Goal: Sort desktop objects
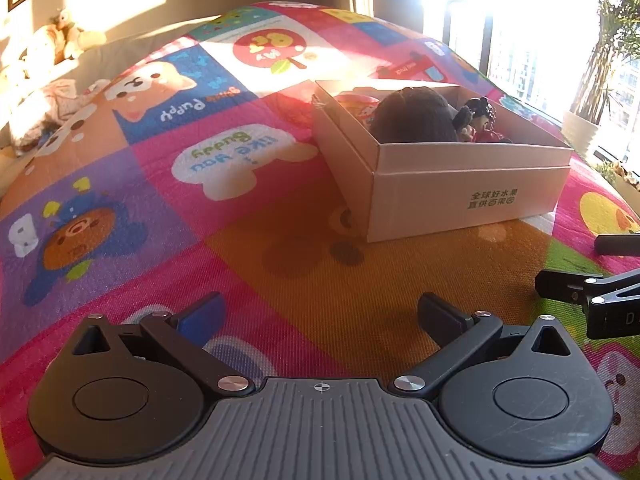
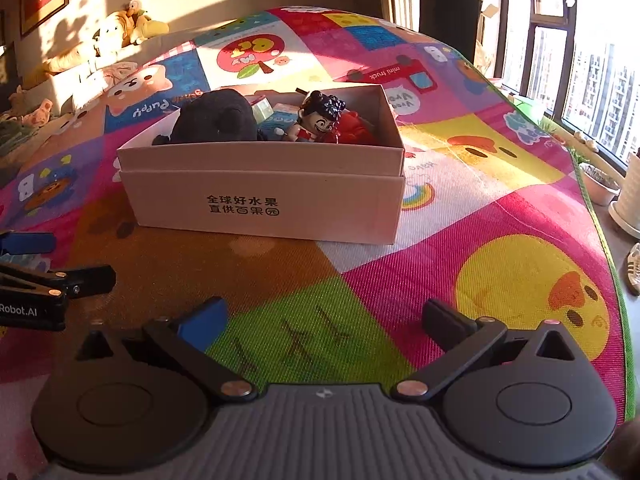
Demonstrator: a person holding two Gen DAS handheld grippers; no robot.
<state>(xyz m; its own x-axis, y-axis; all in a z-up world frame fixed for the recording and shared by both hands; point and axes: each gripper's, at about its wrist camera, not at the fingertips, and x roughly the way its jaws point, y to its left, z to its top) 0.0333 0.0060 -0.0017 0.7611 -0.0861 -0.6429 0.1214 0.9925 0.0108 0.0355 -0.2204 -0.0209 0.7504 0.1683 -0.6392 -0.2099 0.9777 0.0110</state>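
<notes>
A pale cardboard box with black printed characters stands on the colourful play mat. Inside lie a dark plush lump, a small doll figure with black hair and a red outfit, a red round item and small cartons. My left gripper is open and empty, low over the mat in front of the box. My right gripper is open and empty, also in front of the box. Each gripper shows at the edge of the other's view.
The cartoon-print mat covers the surface. Plush toys lie on a sofa at the back left. Windows, plant pots and a shoe are past the mat's right edge.
</notes>
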